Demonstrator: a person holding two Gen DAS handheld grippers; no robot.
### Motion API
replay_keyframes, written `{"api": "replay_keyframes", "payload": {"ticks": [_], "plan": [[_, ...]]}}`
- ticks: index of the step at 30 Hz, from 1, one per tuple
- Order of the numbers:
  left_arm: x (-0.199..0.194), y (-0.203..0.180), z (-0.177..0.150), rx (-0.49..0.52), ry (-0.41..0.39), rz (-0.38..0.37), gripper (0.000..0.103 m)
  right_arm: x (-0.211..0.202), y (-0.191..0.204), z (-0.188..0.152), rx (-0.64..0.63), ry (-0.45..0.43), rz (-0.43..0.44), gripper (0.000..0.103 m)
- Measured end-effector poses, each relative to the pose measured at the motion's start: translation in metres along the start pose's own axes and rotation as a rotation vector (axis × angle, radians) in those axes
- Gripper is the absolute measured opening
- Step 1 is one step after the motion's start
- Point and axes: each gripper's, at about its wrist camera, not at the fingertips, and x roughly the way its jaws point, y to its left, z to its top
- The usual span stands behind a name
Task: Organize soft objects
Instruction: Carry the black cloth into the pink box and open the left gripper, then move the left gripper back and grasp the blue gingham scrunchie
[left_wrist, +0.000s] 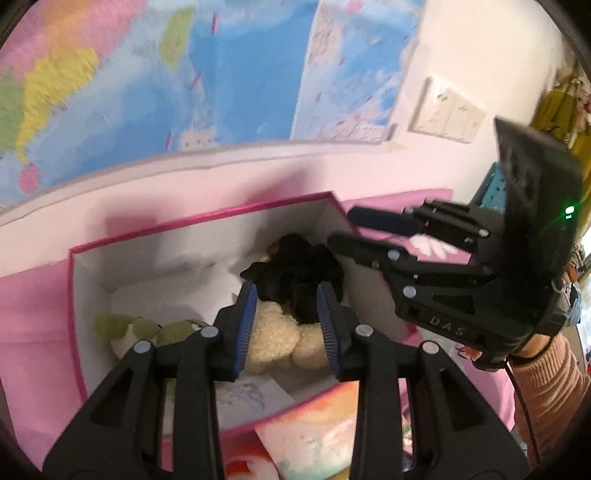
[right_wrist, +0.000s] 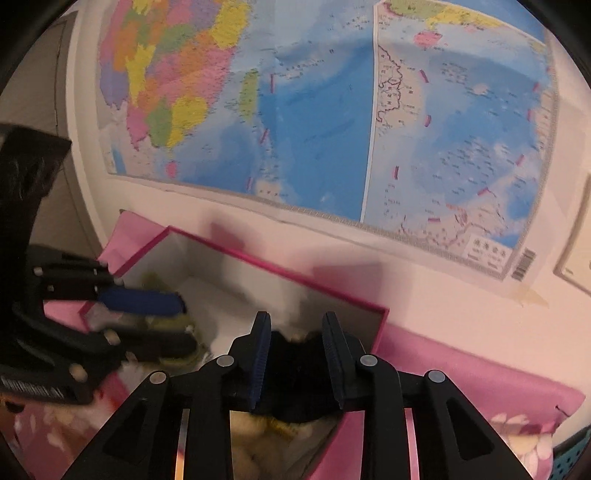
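A pink-rimmed box (left_wrist: 207, 218) with white inner walls holds a black plush (left_wrist: 295, 273), a cream plush (left_wrist: 275, 339) and a green plush (left_wrist: 140, 326). My left gripper (left_wrist: 287, 288) hovers over the box with its jaws a little apart. The cream plush shows through the gap below, and nothing is pinched. My right gripper (left_wrist: 341, 227) reaches in over the box's right corner, jaws apart. In the right wrist view the black plush (right_wrist: 295, 369) lies between and below the right gripper's (right_wrist: 295, 317) spread fingers, which do not press on it. The left gripper (right_wrist: 188, 325) comes in from the left above the green plush (right_wrist: 162, 321).
A large wall map (right_wrist: 314, 122) hangs behind the box (right_wrist: 280, 269). Pink cloth (left_wrist: 33, 306) surrounds the box, and a floral blanket (left_wrist: 314, 435) lies in front. A wall plate (left_wrist: 447, 114) sits at the right. A person's pink sleeve (left_wrist: 546, 384) holds the right gripper.
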Motion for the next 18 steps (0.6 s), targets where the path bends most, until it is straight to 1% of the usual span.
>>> {"api": "replay_keyframes", "payload": {"ticks": [1, 4, 5, 7, 9, 11, 15, 18], "plan": [[-0.006, -0.001, -0.002, 0.006, -0.016, -0.005, 0.036, -0.007, 0.002, -0.004, 0.003, -0.010, 0.017, 0.029], [-0.033, -0.010, -0.017, 0.031, -0.069, -0.055, 0.038, -0.035, 0.006, -0.015, 0.008, -0.033, 0.049, 0.029], [-0.040, -0.014, -0.022, 0.041, -0.085, -0.070, 0.041, -0.039, 0.007, -0.018, 0.012, -0.037, 0.062, 0.033], [-0.055, -0.021, -0.034, 0.066, -0.116, -0.082, 0.043, -0.055, 0.010, -0.026, 0.024, -0.047, 0.084, 0.038], [-0.071, -0.028, -0.049, 0.094, -0.139, -0.106, 0.044, -0.068, 0.016, -0.034, 0.033, -0.050, 0.123, 0.039], [-0.079, -0.033, -0.060, 0.106, -0.147, -0.114, 0.044, -0.081, 0.022, -0.045, 0.037, -0.051, 0.147, 0.039], [-0.094, -0.050, -0.091, 0.152, -0.178, -0.095, 0.044, -0.110, 0.032, -0.075, 0.047, -0.048, 0.191, 0.040], [-0.097, -0.059, -0.113, 0.165, -0.159, -0.137, 0.044, -0.122, 0.037, -0.098, 0.073, -0.025, 0.223, 0.043]]}}
